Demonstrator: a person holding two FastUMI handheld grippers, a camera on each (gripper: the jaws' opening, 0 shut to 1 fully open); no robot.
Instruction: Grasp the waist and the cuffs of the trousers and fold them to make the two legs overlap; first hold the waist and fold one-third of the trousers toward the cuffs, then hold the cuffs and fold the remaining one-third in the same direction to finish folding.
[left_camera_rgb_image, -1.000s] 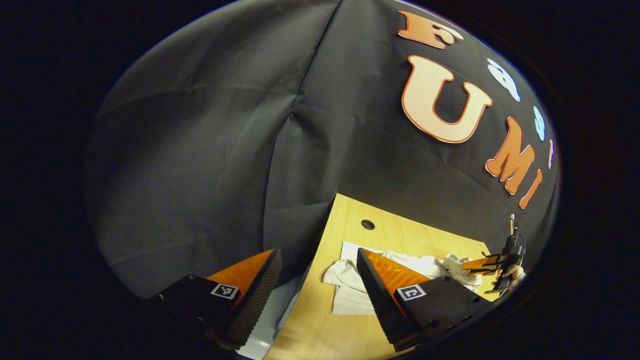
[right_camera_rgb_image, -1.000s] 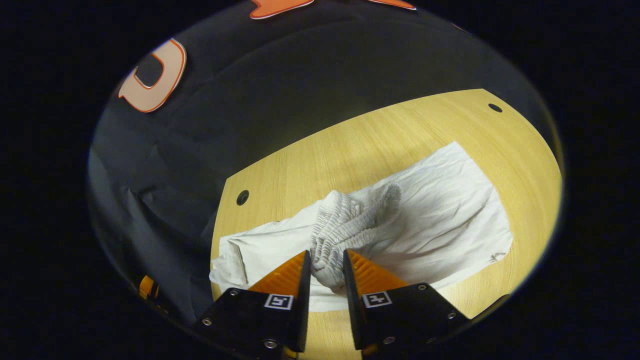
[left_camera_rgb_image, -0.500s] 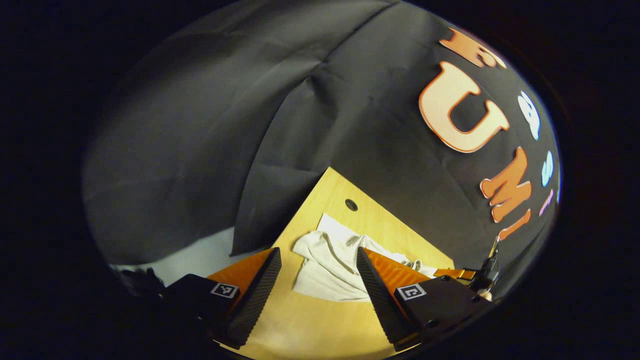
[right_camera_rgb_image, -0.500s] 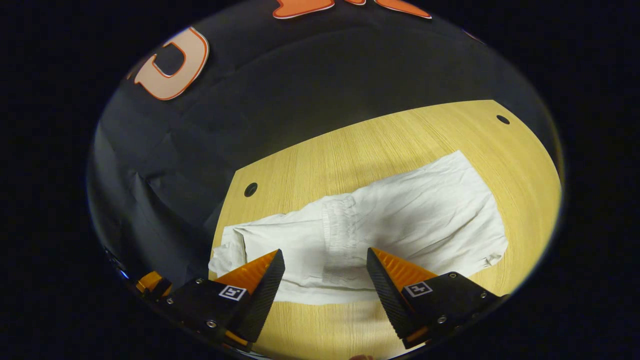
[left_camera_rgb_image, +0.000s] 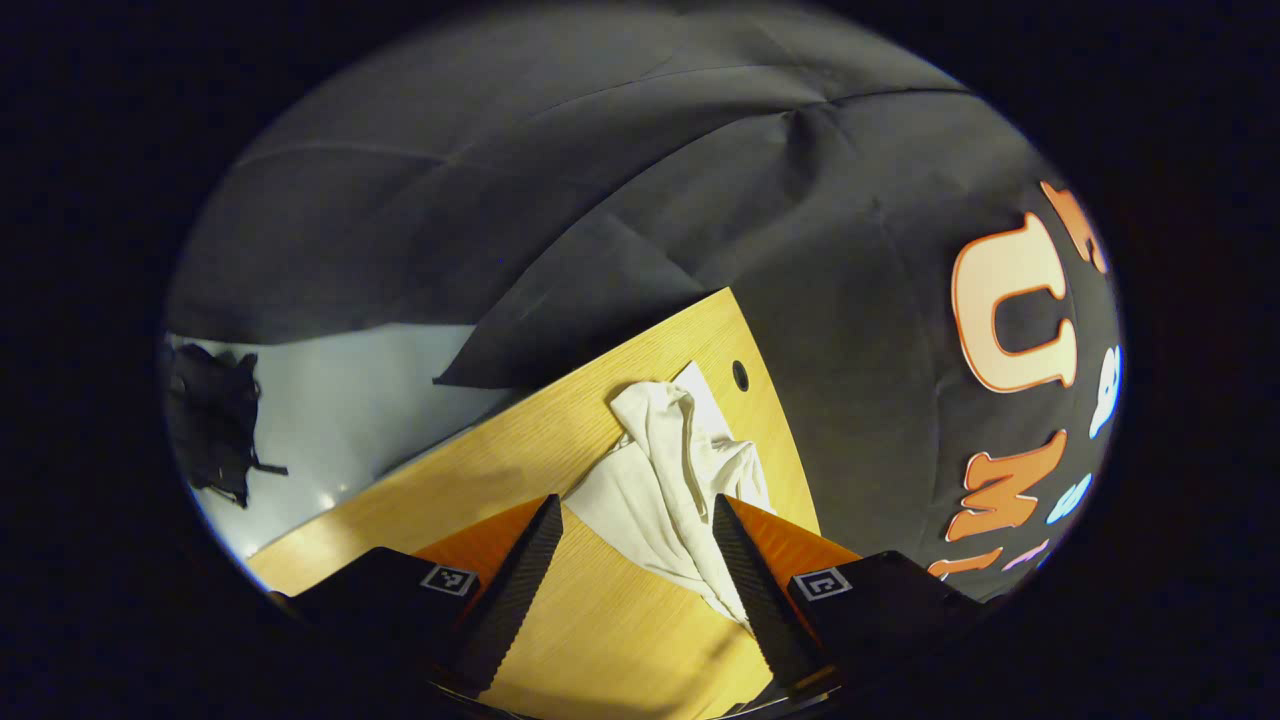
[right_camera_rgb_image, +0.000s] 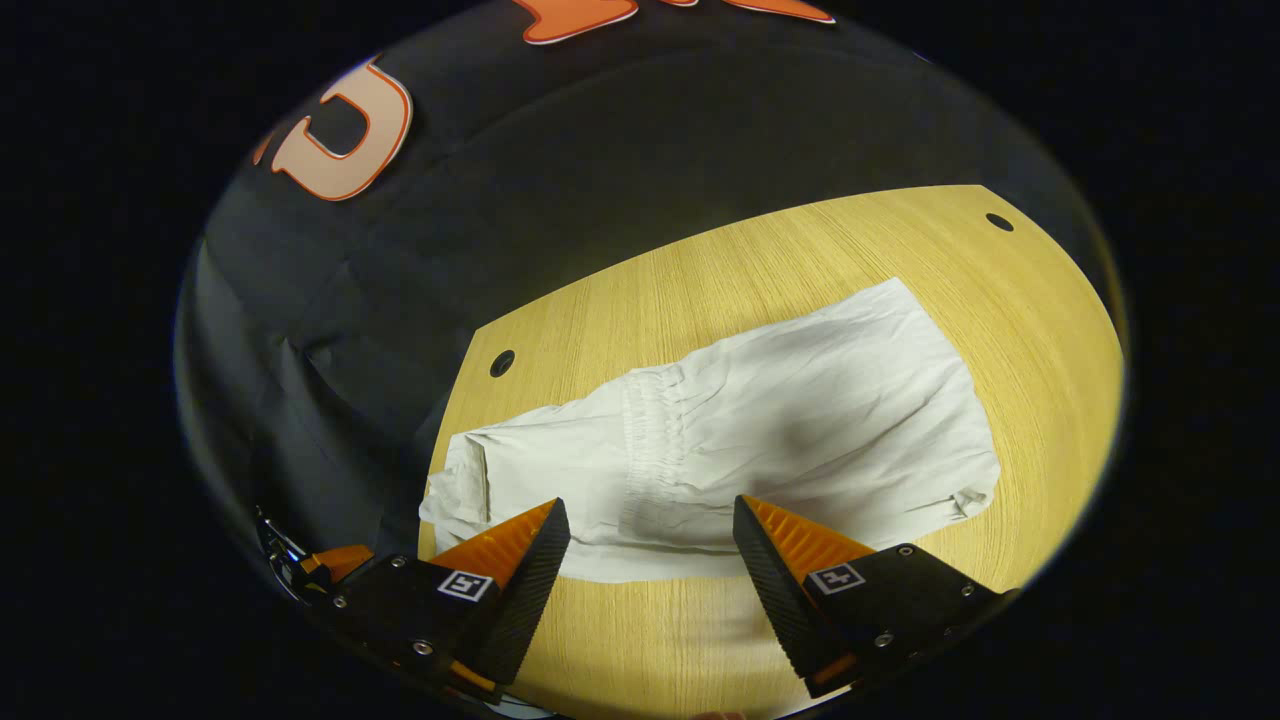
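Above the trousers (right_camera_rgb_image: 760, 430), both grippers (right_camera_rgb_image: 650, 540) (left_camera_rgb_image: 636, 540) hover, jaws wide and empty.

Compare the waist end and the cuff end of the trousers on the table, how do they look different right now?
The waist end has been folded over onto the legs and lies flat, its gathered elastic band showing. The cuff end is not folded in yet and sits rumpled and bunched near the table edge. Both are the same white cloth, resting on the table, gripped by neither hand-held gripper.
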